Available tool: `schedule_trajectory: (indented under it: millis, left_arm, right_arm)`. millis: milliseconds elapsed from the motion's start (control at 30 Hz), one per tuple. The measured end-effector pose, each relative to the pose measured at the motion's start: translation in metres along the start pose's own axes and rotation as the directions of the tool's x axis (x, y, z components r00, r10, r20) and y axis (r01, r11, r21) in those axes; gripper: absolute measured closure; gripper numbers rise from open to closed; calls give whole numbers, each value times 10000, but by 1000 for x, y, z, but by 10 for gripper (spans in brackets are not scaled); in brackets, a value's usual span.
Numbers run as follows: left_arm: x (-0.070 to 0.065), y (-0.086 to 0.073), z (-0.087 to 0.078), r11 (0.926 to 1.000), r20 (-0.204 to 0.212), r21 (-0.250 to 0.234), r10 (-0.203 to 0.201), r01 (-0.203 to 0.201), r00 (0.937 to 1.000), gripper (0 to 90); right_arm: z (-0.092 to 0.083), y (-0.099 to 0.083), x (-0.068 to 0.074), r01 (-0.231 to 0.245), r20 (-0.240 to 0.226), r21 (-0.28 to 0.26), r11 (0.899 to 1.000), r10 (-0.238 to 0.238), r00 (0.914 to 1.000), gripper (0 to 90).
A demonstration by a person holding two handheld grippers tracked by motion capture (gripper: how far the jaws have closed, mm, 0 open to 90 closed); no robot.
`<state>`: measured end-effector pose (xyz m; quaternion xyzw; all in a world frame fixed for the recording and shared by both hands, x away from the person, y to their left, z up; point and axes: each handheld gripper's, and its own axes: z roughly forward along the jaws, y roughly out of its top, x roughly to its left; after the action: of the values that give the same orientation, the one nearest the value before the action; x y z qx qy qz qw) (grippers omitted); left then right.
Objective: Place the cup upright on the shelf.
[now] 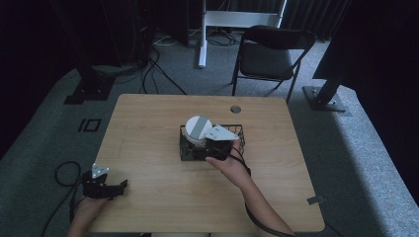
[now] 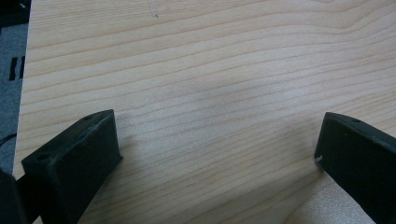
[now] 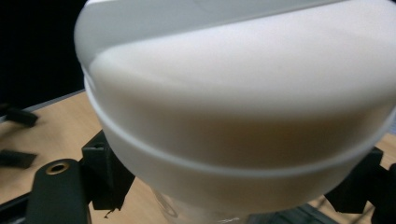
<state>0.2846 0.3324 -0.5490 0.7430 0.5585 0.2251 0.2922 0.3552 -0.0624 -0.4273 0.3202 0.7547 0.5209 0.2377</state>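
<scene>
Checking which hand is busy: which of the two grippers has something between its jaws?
The right gripper, at the black wire basket mid-table: its jaws flank the white round container. The left gripper stands open over bare wooden table.

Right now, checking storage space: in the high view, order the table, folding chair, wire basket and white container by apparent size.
1. Table
2. Folding chair, though it stands farther away
3. Wire basket
4. White container, partly hidden by the right tool

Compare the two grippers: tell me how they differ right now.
The left gripper sits at the table's near left edge; the right gripper is at the wire basket. The left fingers stand wide apart over bare wood; the right fingers flank a white container. Both are black and hand-held.
</scene>
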Motion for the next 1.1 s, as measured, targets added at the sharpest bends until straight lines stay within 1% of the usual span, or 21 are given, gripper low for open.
schedule_trajectory:
  millis: [33,133,167,200,233,267,300,400,467,500,567,600,667,767,800,833,867,900,933,1033,1100]
  left_arm:
    - [0,0,0,10000,2,2,-2,2,10000,1]
    - [0,0,0,10000,0,2,-2,2,10000,0]
    - [0,0,0,10000,0,2,-2,2,10000,1]
    - [0,0,0,10000,6,1,-3,3,10000,1]
    - [0,0,0,10000,6,1,-3,3,10000,1]
    - [0,0,0,10000,4,-8,-11,11,10000,1]
    - [0,0,0,10000,5,-3,-5,5,10000,1]
    - [0,0,0,10000,2,2,-8,8,10000,1]
    - [0,0,0,10000,5,7,-5,5,10000,0]
    - [0,0,0,10000,3,1,-11,11,10000,1]
    - [0,0,0,10000,4,-3,-20,20,10000,1]
    - [0,0,0,10000,7,9,-2,2,10000,0]
    - [0,0,0,10000,5,3,-6,6,10000,1]
    - [0,0,0,10000,4,3,-5,5,10000,0]
    - [0,0,0,10000,5,3,-5,5,10000,1]
    - [0,0,0,10000,5,3,-5,5,10000,1]
    - [0,0,0,10000,4,2,-8,8,10000,1]
    - [0,0,0,10000,2,2,-8,8,10000,1]
    - [0,0,0,10000,1,4,-6,6,10000,1]
    - [0,0,0,10000,4,3,-6,6,10000,1]
    - [0,0,0,10000,5,1,-6,6,10000,1]
  right_arm:
    - [0,1,-2,-26,36,37,10000,26,10000,184]
    - [-1,2,-10,-183,359,27,9998,182,9992,184]
    - [-1,2,-10,-183,359,27,9998,182,9992,184]
    - [-1,2,-15,-307,649,33,9995,304,9974,184]
    - [-1,2,-15,-307,649,33,9995,304,9974,184]
    - [-1,2,-16,-283,772,40,9996,279,9966,184]
    - [-1,2,-19,-329,1027,39,9994,324,9942,184]
    - [0,2,-25,-328,1453,100,9994,310,9889,184]
    - [0,2,-27,-314,1544,141,9994,289,9876,184]
    - [0,2,-32,-422,1852,192,9989,379,9820,184]
    - [0,1,-37,-528,2126,205,9984,472,9760,184]
    - [0,0,-40,-512,2263,270,9983,438,9731,184]
    - [1,-2,-45,-657,2532,308,9974,558,9658,184]
    - [2,-6,-52,-729,2988,421,9965,571,9526,183]
    - [2,-8,-54,-775,3063,466,9959,596,9501,183]
    - [2,-8,-54,-775,3063,466,9959,596,9501,183]
    - [2,-10,-57,-876,3146,468,9951,686,9468,184]
    - [3,-14,-60,-856,3295,607,9945,610,9422,184]
    - [3,-15,-62,-921,3345,610,9939,666,9400,183]
    - [5,-20,-66,-955,3545,774,9924,621,9330,184]
    - [6,-24,-68,-1112,3623,849,9902,733,9292,184]
